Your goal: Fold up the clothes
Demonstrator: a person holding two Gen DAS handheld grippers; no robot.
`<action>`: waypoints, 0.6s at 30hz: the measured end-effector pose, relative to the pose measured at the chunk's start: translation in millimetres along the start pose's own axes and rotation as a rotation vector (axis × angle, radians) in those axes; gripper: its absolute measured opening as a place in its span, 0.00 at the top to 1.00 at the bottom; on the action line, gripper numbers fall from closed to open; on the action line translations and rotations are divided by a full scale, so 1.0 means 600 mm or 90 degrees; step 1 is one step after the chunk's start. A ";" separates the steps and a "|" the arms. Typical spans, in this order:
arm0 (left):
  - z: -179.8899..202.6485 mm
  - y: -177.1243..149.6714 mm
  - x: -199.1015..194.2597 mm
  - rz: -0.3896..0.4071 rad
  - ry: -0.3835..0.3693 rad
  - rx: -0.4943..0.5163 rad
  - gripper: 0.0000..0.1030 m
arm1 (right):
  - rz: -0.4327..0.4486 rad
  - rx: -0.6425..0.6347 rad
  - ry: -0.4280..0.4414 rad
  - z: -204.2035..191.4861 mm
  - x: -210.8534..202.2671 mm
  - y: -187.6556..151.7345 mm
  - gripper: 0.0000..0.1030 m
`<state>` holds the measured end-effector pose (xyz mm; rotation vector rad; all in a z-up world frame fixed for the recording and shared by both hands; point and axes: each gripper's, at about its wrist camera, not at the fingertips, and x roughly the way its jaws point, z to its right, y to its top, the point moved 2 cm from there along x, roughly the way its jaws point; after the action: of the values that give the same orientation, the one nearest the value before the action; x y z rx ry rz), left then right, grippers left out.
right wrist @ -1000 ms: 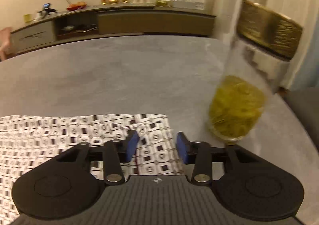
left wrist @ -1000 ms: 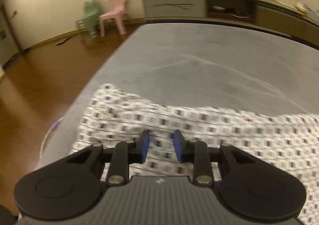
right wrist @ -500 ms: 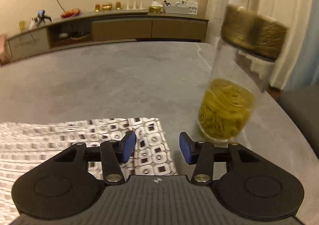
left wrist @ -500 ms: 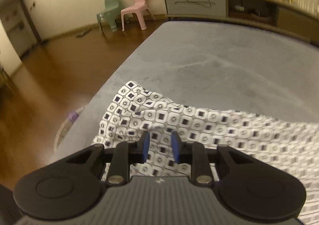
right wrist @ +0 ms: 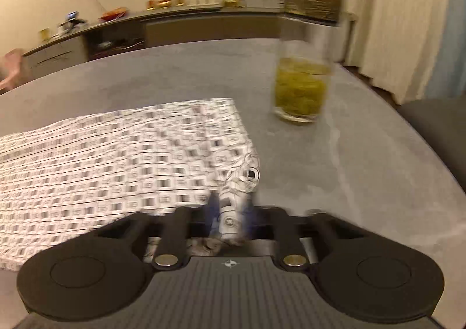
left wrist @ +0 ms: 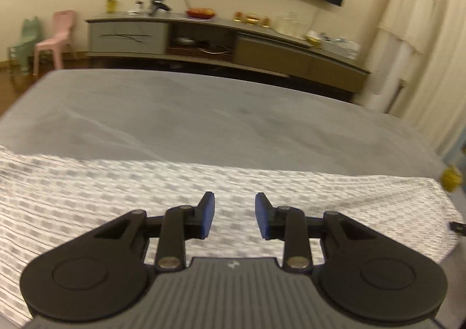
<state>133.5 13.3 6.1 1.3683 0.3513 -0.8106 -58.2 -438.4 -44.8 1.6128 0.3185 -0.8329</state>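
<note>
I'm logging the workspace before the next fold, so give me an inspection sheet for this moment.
Surface: grey table, bare beyond the cloth.
Job's things: patterned garment spread flat, its right corner bunched up.
Clutter: glass jar of yellow-green contents, upright, apart from the garment's far right corner.
Grippers: left gripper over the garment, jaws apart, nothing between them; right gripper shut on the bunched corner.
Cables: a wire up the wall behind the sideboard.
Surroundings: pink chair, green chair, curtains.
</note>
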 end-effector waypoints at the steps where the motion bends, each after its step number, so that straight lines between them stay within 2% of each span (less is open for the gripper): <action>1: 0.006 -0.007 0.001 -0.002 -0.013 -0.009 0.70 | 0.023 -0.021 -0.011 -0.011 -0.008 -0.002 0.91; 3: 0.013 -0.015 0.004 -0.001 -0.034 -0.028 0.70 | 0.112 -0.090 -0.014 -0.059 -0.037 0.013 0.91; 5: 0.014 -0.017 0.010 0.001 -0.049 -0.036 0.70 | 0.191 -0.170 0.020 -0.122 -0.084 0.016 0.91; 6: 0.015 -0.017 0.013 0.002 -0.056 -0.036 0.70 | 0.208 -0.194 0.055 -0.156 -0.104 0.013 0.91; 8: 0.015 -0.017 0.021 0.003 -0.072 -0.039 0.70 | 0.213 -0.241 0.124 -0.231 -0.128 -0.005 0.90; 10: 0.013 -0.021 0.034 -0.005 -0.091 -0.043 0.70 | 0.189 -0.293 0.162 -0.293 -0.122 -0.035 0.90; 13: 0.017 -0.028 0.054 -0.021 -0.124 -0.049 0.68 | 0.148 -0.342 0.176 -0.337 -0.089 -0.066 0.89; 15: 0.032 -0.035 0.061 -0.028 -0.150 -0.045 0.60 | 0.129 -0.355 0.177 -0.345 -0.076 -0.076 0.89; 16: 0.041 -0.037 0.062 -0.028 -0.160 -0.041 0.53 | 0.121 -0.355 0.180 -0.345 -0.071 -0.075 0.89; 17: 0.050 -0.040 0.063 -0.028 -0.171 -0.036 0.49 | 0.117 -0.346 0.189 -0.344 -0.066 -0.070 0.81; 18: 0.061 -0.041 0.064 -0.028 -0.181 -0.029 0.49 | 0.108 -0.335 0.199 -0.342 -0.068 -0.067 0.60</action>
<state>134.7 -33.0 -29.5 1.1873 0.1771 -1.0129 -43.6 -226.1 -45.6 1.2443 0.5634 -0.3233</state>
